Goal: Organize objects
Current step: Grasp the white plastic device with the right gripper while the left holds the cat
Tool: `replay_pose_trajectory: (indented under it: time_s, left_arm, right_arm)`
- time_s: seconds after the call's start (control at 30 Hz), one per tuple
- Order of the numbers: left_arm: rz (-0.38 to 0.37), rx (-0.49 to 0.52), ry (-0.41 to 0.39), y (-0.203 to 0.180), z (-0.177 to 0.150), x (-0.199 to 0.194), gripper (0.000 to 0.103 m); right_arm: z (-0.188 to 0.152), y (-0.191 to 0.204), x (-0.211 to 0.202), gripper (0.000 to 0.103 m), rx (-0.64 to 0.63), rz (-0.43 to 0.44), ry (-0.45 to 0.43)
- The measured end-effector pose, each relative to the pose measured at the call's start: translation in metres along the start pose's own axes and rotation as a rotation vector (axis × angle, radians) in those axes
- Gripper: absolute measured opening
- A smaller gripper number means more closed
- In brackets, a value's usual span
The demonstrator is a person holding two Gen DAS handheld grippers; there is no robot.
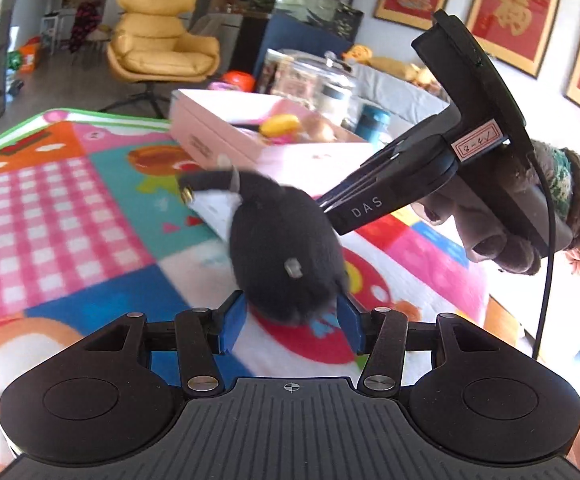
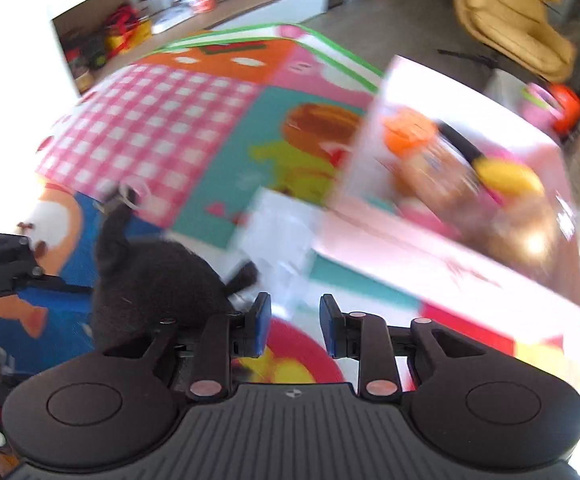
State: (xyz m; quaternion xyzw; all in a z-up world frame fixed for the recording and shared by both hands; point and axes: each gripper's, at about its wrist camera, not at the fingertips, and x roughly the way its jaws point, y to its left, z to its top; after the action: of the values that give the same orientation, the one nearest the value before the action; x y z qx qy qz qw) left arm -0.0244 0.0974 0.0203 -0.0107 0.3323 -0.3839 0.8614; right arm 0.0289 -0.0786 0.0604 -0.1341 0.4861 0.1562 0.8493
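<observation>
Writing: "DAS" in pale letters on the right gripper [image 1: 325,206]; its small handwritten label is unreadable.
Left gripper [image 1: 291,320]: blue pads clamped on the black plush toy [image 1: 282,248].
Right gripper state: fingers slightly apart, nothing between them.
Toy's place: above the colourful play mat [image 1: 70,208].
Around: pink box [image 1: 226,136] holding toys, near the mat's far edge; yellow armchair [image 1: 158,36] beyond.

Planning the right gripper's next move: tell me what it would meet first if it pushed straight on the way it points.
Probably nothing but the play mat. The right gripper is open and empty, and only mat shows between its pads. The black plush toy sits left of that line, the pink box right. Blur leaves depth uncertain.
</observation>
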Motion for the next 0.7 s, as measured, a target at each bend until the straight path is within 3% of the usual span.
replay_pose_trajectory:
  time_s: [0.13,0.3,0.37,0.5,0.63,0.7]
  left_arm:
    - [-0.003,0.017,0.019,-0.015,-0.005,0.002,0.054]
    - [0.043,0.012,0.002,-0.02,-0.003,-0.02,0.054]
    - [0.063,0.005,0.007,-0.02,-0.004,-0.027,0.054]
    - [0.076,0.011,0.03,-0.025,-0.006,-0.032,0.054]
    - [0.061,0.051,0.055,-0.037,-0.012,-0.031,0.054]
    - [0.057,0.052,0.065,-0.039,-0.014,-0.025,0.05]
  right_arm:
    - [-0.016,-0.01,0.0,0.052,0.063,0.039,-0.072]
    - [-0.012,-0.014,0.016,0.067,0.166,0.138,-0.158]
    - [-0.007,-0.012,0.019,0.083,0.19,0.181,-0.198]
    - [0.009,0.001,0.031,0.086,0.215,0.235,-0.214]
    - [0.019,0.017,0.044,0.088,0.241,0.174,-0.203]
    - [0.019,0.022,0.043,0.085,0.238,0.145,-0.205]
